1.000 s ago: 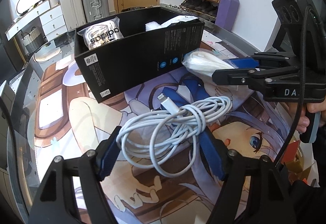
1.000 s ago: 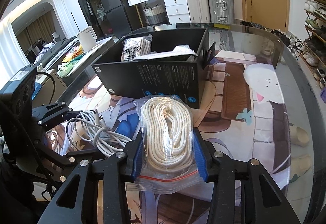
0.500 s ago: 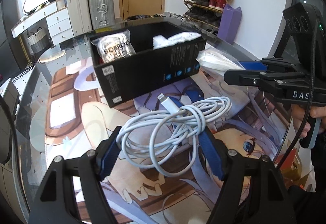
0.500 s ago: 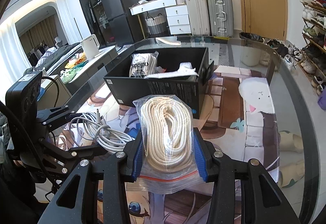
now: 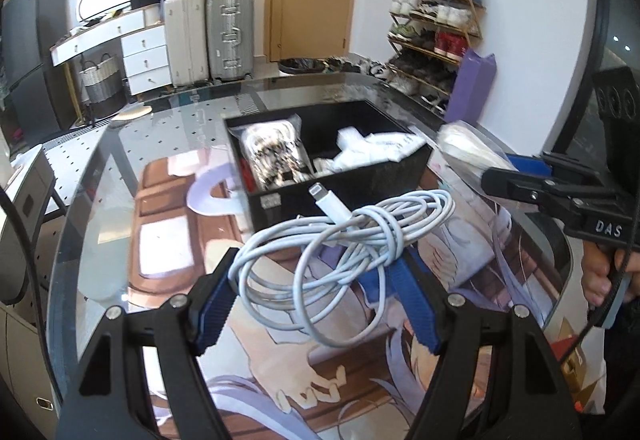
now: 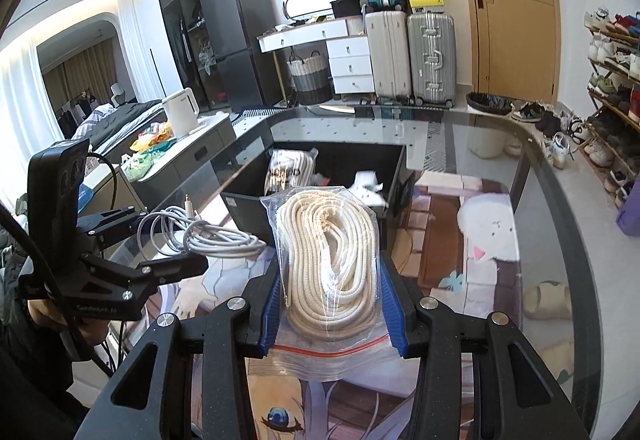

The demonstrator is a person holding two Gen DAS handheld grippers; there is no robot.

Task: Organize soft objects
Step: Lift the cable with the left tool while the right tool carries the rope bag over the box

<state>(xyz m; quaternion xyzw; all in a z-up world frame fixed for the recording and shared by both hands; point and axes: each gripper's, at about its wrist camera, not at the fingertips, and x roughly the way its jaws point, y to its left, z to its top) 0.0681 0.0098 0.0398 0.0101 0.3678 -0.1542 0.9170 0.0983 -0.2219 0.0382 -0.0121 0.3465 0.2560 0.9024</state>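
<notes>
Both loads are up off the glass tabletop with the printed anime mat under it [image 6: 556, 240], and I'd judge the step in hand is carrying them over to the open black cardboard box [image 5: 404, 170]. Left gripper [image 5: 320, 304]: jaws about half open, blue pads clamped on the bundled white charging cable [image 5: 344, 248], plug end sticking up toward the box, one loop drooping below the jaws. Right gripper [image 6: 332, 310]: jaws narrow, pinching the clear zip bag of coiled cream rope [image 6: 330, 252] near its red seal end, the bag standing forward over the box's near wall. The box sits mid-table just ahead of both, already holding a clear bag with black print [image 5: 276, 156] at its left end and crumpled white packaging [image 5: 368, 152] on the right. Advice: clear the near wall with margin before lowering, since the drooping cable loop looks likely to snag the rim. Drop the rope bag in the middle gap between the two items, from the right side view that's the only open floor I can see. Go one at a time, the two grippers are close together and would crowd each other over the box. Lower the cable until the loops rest, then release, so it doesn't spring out. Box depth is hard to read.
</notes>
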